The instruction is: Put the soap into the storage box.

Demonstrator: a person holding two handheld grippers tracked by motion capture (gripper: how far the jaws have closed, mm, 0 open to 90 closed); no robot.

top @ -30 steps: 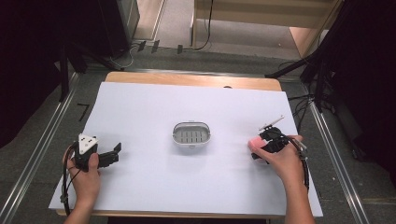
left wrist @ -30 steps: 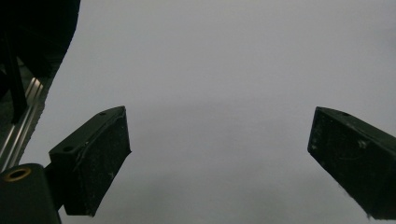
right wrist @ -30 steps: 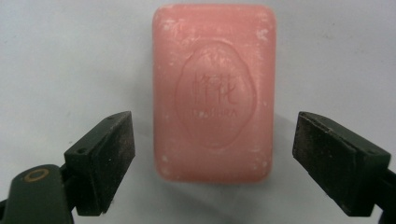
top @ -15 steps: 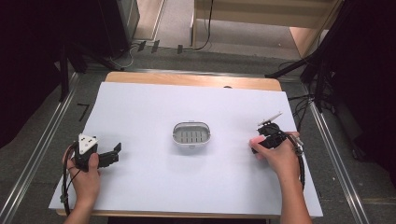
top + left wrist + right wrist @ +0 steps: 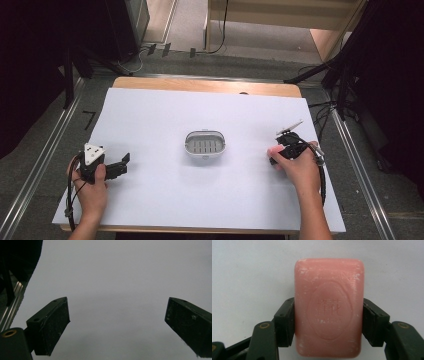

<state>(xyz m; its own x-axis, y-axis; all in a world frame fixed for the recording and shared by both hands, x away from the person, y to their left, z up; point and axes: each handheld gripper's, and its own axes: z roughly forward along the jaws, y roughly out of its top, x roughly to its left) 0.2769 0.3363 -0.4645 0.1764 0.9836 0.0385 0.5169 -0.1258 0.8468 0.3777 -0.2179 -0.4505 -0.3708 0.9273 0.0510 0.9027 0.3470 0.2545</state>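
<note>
Two grippers are resting over the white table sheet (image 5: 165, 200), one at each side. The right gripper (image 5: 328, 322) is clamping a pink bar of soap (image 5: 329, 307) by its long sides, both black jaws pressing flat against it, with the stamped oval face looking up at the camera. In the high view the right gripper (image 5: 288, 148) is sitting low at the right part of the sheet under the person's right hand (image 5: 299, 167); the soap itself is probably hidden beneath that hand, since the view is too small to tell. The left gripper (image 5: 117, 322) is standing with its jaws spread wide and nothing but bare sheet between them; from above, the left gripper (image 5: 116, 167) is lying near the sheet's left edge. A grey oval soap dish (image 5: 205, 144) is sitting at the middle of the sheet, well apart from both grippers.
</note>
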